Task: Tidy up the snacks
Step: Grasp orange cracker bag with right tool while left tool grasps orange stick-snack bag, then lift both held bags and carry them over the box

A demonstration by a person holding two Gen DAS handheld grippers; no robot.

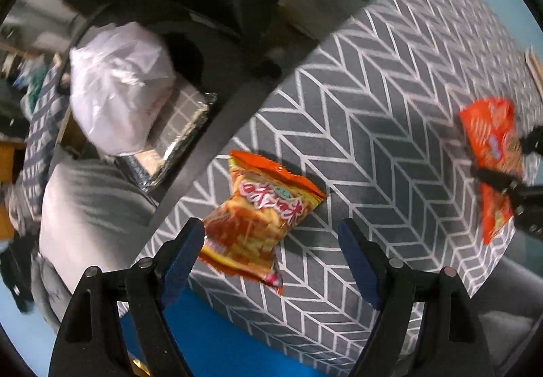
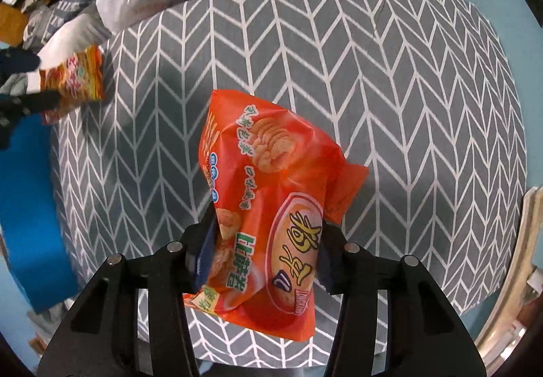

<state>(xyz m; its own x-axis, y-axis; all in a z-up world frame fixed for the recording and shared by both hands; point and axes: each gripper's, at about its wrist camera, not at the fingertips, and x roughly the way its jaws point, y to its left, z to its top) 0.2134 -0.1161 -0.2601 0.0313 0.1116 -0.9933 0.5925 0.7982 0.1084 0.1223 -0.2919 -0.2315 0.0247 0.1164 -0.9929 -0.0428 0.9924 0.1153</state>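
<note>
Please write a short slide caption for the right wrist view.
Right gripper holds an orange chip bag above the grey chevron tablecloth.

glossy snack bag (image 2: pixel 271 207), matt woven tablecloth (image 2: pixel 407 88)

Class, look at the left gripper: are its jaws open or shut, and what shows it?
Open. The left gripper has its jaws spread wide, with the snack packet lying on the patterned cloth between them, not yet clamped.
</note>
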